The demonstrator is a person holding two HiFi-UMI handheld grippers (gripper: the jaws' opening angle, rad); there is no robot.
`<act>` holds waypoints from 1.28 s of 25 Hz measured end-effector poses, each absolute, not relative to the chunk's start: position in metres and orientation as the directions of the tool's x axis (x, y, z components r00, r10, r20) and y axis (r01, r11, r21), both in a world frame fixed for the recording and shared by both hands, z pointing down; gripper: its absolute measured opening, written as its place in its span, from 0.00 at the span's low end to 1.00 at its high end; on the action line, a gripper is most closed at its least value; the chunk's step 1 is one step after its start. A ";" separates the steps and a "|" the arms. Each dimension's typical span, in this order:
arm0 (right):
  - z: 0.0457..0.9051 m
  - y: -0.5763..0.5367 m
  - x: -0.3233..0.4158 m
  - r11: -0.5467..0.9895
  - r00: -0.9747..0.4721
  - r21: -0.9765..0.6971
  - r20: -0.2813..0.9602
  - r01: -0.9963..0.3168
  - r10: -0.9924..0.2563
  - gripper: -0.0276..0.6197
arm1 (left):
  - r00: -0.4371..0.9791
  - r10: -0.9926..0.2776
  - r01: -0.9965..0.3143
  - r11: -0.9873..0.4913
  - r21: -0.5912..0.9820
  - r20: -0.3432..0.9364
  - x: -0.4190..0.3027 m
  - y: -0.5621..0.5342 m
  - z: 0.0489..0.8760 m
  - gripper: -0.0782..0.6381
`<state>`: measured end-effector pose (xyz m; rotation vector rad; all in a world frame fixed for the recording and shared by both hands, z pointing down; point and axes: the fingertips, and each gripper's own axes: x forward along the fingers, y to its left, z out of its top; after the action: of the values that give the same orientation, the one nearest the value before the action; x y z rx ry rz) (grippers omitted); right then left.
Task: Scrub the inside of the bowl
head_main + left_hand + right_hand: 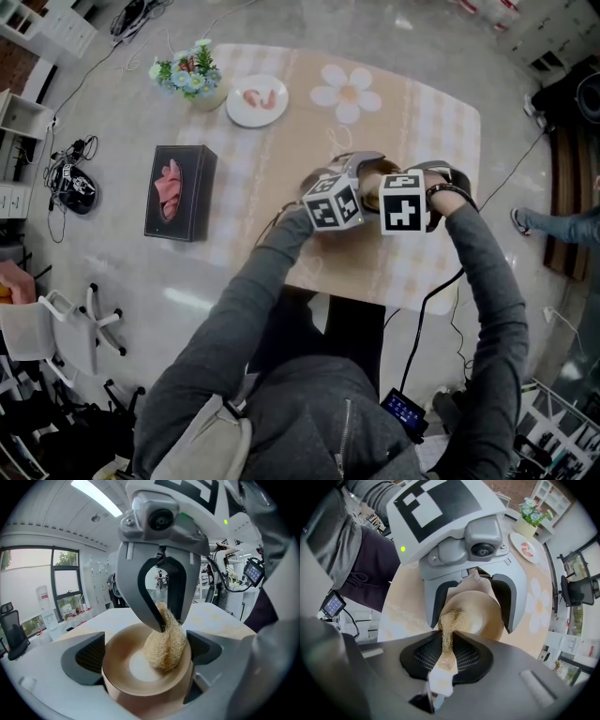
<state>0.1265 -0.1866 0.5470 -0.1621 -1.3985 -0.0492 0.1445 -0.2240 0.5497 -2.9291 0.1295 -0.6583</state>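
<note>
Left gripper closes on opposite sides of the tan bowl, holding it over the middle of the surface; right gripper is clamped tight on a fibrous loofah, pressed to the bowl's inner wall at about 2 o'clock in the left gripper view. The bowl looks rigid, smooth and probably slippery, best held across its outer wall below the rim; the loofah, light and compressible, suits a firm pinch at its upper end.
</note>
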 end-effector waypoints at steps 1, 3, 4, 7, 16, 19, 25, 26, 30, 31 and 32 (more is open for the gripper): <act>0.547 -0.187 0.126 0.988 0.166 -0.087 0.984 0.128 0.065 0.14 | 0.901 -0.113 -0.054 -0.987 -0.151 0.419 0.145 -0.224 0.550 0.87; 0.548 -0.186 0.124 0.988 0.150 -0.089 0.986 0.123 0.070 0.14 | 0.900 -0.111 -0.053 -0.988 -0.147 0.421 0.144 -0.224 0.551 0.87; 0.549 -0.186 0.123 0.988 0.142 -0.089 0.987 0.123 0.071 0.14 | 0.900 -0.110 -0.052 -0.988 -0.146 0.422 0.144 -0.224 0.551 0.87; 0.549 -0.186 0.120 0.988 0.121 -0.088 0.990 0.127 0.073 0.14 | 0.899 -0.110 -0.052 -0.988 -0.147 0.423 0.143 -0.223 0.552 0.87; 0.548 -0.189 0.112 0.986 0.056 -0.099 0.994 0.132 0.092 0.14 | 0.895 -0.114 -0.053 -0.987 -0.151 0.432 0.145 -0.223 0.552 0.87; 0.548 -0.191 0.109 0.988 0.028 -0.099 0.995 0.121 0.097 0.14 | 0.893 -0.116 -0.054 -0.987 -0.154 0.434 0.144 -0.224 0.552 0.87; 0.548 -0.196 0.104 0.994 -0.036 -0.073 0.996 0.085 0.076 0.13 | 0.892 -0.118 -0.054 -0.986 -0.157 0.436 0.145 -0.223 0.553 0.87; 0.548 -0.197 0.104 0.995 -0.049 -0.067 0.996 0.078 0.071 0.13 | 0.892 -0.119 -0.054 -0.986 -0.158 0.436 0.145 -0.223 0.553 0.87; 0.547 -0.199 0.103 0.998 -0.099 -0.045 0.994 0.041 0.048 0.13 | 0.891 -0.119 -0.054 -0.986 -0.158 0.437 0.145 -0.224 0.553 0.87; 0.547 -0.200 0.102 0.999 -0.110 -0.039 0.993 0.032 0.042 0.13 | 0.891 -0.119 -0.053 -0.986 -0.158 0.438 0.145 -0.224 0.553 0.87; 0.547 -0.201 0.101 0.999 -0.121 -0.032 0.992 0.024 0.035 0.13 | 0.891 -0.119 -0.053 -0.986 -0.158 0.438 0.145 -0.224 0.553 0.87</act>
<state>0.1011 -0.2007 0.5467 -0.0442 -1.6919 0.0092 0.1447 -0.2236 0.5533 -2.9158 0.1333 -0.6891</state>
